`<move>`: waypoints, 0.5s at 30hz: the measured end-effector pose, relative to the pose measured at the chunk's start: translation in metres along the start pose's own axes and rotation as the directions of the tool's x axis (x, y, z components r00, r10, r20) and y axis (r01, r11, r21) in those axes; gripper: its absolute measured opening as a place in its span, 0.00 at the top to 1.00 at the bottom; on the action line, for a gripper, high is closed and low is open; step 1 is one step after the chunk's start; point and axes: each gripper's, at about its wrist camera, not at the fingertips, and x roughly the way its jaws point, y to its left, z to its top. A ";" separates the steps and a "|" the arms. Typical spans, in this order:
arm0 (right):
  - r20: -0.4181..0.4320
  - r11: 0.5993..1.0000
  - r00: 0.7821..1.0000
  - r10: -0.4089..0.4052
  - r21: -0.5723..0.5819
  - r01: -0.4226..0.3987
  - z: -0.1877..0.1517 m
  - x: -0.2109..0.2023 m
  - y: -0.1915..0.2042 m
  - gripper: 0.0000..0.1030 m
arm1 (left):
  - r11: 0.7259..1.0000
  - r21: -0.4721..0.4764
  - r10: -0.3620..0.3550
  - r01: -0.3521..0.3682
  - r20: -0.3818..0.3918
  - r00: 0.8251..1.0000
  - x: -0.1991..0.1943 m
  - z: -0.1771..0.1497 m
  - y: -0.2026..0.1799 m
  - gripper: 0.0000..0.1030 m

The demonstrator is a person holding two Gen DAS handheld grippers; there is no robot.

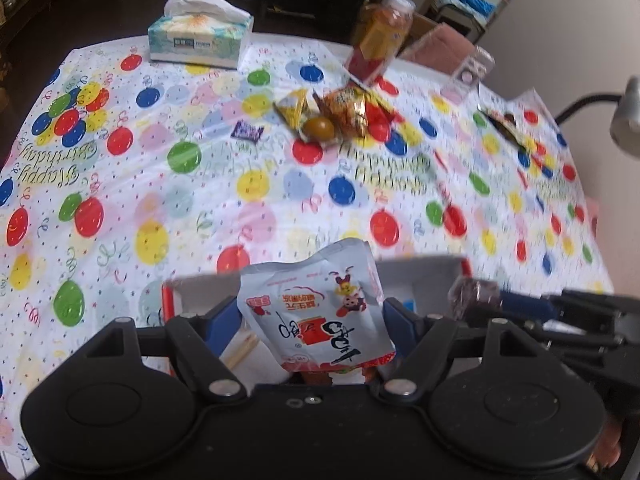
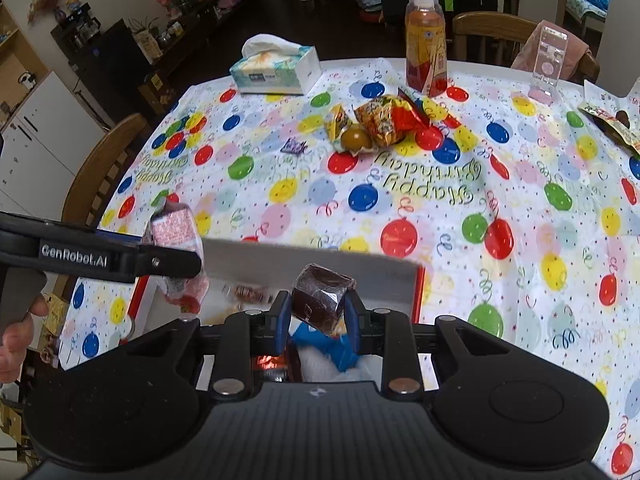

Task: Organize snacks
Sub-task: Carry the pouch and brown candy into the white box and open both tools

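Snack pouch [image 1: 316,312] in left jaws, brown sweet [image 2: 320,296] in right jaws — box [image 2: 312,260] beneath

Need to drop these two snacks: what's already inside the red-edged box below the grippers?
Inside the box: a blue wrapper, something white beside it, and a shiny orange-red piece. The grippers cover the rest.

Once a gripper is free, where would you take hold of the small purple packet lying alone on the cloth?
The purple packet lies flat, apart from the snack pile. I would come straight down from above and pinch across its narrow width at the middle, since nothing crowds its long edges. Being thin, it may need a fingertip slipped under.
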 end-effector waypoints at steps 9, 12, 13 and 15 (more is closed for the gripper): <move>-0.045 1.000 0.999 -0.002 -0.008 0.002 -0.036 0.009 0.007 0.73 | 0.995 0.097 0.031 -0.023 -0.081 0.996 0.012 -0.040 -0.006 0.27; -0.070 1.000 0.998 -0.005 -0.010 0.004 -0.051 0.017 0.008 0.73 | 0.992 0.121 0.038 -0.025 -0.108 0.993 0.017 -0.053 -0.009 0.27; -0.076 1.000 0.997 -0.006 -0.015 0.005 -0.055 0.019 0.009 0.73 | 0.990 0.137 0.046 -0.030 -0.114 0.992 0.019 -0.057 -0.011 0.27; -0.088 1.000 0.996 -0.001 -0.021 -0.001 -0.064 0.022 0.010 0.73 | 0.986 0.165 0.055 -0.034 -0.123 0.991 0.022 -0.065 -0.015 0.27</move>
